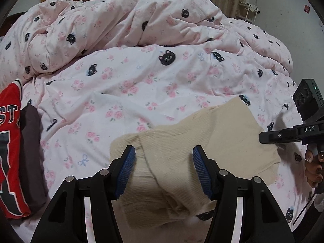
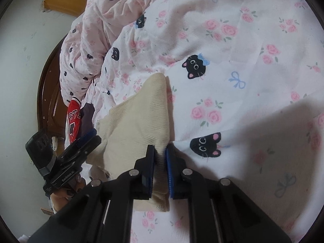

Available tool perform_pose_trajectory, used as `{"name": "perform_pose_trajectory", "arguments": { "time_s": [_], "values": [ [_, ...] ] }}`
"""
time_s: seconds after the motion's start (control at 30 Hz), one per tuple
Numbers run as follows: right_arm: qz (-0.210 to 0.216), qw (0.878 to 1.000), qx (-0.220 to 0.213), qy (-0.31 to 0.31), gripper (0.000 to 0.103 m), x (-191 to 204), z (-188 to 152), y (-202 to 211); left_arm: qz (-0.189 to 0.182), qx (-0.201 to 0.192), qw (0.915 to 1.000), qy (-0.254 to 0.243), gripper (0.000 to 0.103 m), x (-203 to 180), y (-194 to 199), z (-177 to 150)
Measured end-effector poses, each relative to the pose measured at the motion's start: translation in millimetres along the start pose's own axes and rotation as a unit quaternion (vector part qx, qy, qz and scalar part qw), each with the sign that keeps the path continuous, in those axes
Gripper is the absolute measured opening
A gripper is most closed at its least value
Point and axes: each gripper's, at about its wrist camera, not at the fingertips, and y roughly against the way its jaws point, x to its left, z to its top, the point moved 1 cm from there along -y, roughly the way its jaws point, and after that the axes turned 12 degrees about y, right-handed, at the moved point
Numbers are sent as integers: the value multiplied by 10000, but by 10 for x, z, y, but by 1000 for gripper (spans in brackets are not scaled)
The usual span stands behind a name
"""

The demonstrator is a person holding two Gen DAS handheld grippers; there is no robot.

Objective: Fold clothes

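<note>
While your right gripper [image 2: 161, 158] already has its jaws pinched tight on the edge of the cream knit top [image 2: 137, 125], your left gripper [image 1: 164, 170] just sits with its jaws wide apart over the bunched end, gripping nothing. The top lies on the cat-print duvet [image 1: 141, 77], stretching toward 2 o'clock in the left wrist view, partly doubled over but lumpy, so I'd say you're mid-fold. The red jersey [image 1: 9, 141] at 9 o'clock looks folded, on something dark.
</note>
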Motion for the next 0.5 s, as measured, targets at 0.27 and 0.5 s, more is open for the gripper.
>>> {"name": "perform_pose_trajectory", "arguments": {
  "time_s": [0.27,0.5],
  "values": [
    [-43,9999,-65,144,10,106,30,26,199,-69,9976,663,54,584,110,139],
    [-210,9983,-169,508,8,459,173,154,326,-64,9967,739,54,781,173,102]
  ]
}}
